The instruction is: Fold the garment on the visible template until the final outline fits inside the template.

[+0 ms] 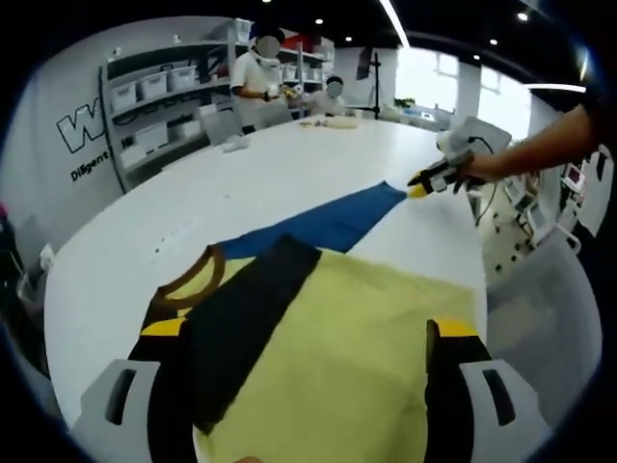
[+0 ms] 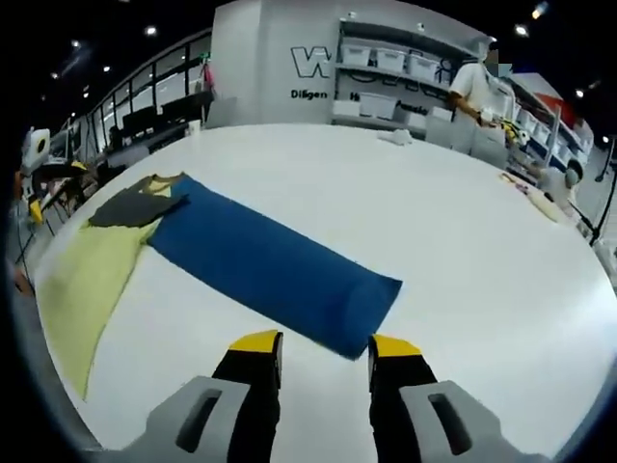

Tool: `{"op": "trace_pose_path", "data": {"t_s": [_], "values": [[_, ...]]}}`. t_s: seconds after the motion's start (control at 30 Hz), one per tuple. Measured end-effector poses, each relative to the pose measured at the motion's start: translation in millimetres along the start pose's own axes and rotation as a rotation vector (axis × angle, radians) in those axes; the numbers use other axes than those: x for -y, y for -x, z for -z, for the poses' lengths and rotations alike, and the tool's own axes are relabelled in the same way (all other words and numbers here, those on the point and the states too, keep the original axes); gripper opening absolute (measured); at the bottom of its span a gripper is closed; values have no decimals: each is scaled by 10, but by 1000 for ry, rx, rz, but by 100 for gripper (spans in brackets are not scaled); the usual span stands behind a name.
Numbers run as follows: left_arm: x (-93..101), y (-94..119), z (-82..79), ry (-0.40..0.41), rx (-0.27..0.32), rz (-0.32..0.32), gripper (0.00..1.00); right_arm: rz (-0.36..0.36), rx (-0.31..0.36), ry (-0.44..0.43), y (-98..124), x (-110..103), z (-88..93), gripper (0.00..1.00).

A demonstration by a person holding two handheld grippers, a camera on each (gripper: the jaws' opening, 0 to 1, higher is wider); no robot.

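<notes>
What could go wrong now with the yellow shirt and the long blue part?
1. The right gripper sits open just short of the blue sleeve end; closing too shallowly might catch only its edge and let it slip.
2. The yellow shirt body lies loose between the left gripper's jaws; a strong pull on the sleeve could drag and crumple it.
</notes>
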State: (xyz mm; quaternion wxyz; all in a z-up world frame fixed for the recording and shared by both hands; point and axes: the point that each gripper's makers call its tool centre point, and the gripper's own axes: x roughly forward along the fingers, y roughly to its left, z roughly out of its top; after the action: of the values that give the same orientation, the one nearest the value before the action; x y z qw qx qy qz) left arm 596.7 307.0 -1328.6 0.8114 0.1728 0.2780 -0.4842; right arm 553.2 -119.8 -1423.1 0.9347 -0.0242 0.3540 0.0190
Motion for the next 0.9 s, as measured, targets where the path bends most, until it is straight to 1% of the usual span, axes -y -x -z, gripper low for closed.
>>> {"op": "trace_pose_path", "data": {"t_s": [0.03,0.07,0.1,0.2,0.27,0.33,0.43,0.5,0.57,0.63,0.67,0.7,0.77,0.8,0.87,0.9], "values": [[6,15,10,1,0,-1,96,12,-7,-50,-18,22,16,24],[9,40,28,2,-1,-4,96,31,-8,-77,-58,83,16,23],[8,56,39,2,-1,-5,96,32,-1,-64,-76,104,1,23],[-4,109,82,6,-10,-11,96,74,-6,-121,-113,195,16,22],[-27,138,102,8,-14,-17,96,76,-12,-119,-156,232,33,22],[-44,162,109,14,-14,-24,96,94,-27,-115,-177,272,67,21],[-57,211,116,19,-12,-30,96,94,-30,-149,-208,276,79,20],[-54,234,130,21,-12,-33,95,96,-31,-155,-247,276,77,20],[-43,265,144,23,-13,-35,95,110,-31,-137,-280,287,69,19],[-42,292,170,25,-16,-37,95,119,-34,-150,-288,287,70,15],[-43,306,181,25,-16,-38,95,126,-26,-131,-295,302,46,13],[-46,324,196,27,-17,-40,95,138,-34,-131,-287,306,57,11],[-61,354,217,31,-17,-45,95,137,-26,-122,-261,279,41,5],[-70,369,226,34,-16,-48,95,141,-34,-115,-242,267,52,2],[-90,402,257,48,-13,-54,95,133,-32,-103,-241,246,20,0],[-96,416,274,51,-13,-57,95,129,-40,-116,-236,231,27,0]]}}
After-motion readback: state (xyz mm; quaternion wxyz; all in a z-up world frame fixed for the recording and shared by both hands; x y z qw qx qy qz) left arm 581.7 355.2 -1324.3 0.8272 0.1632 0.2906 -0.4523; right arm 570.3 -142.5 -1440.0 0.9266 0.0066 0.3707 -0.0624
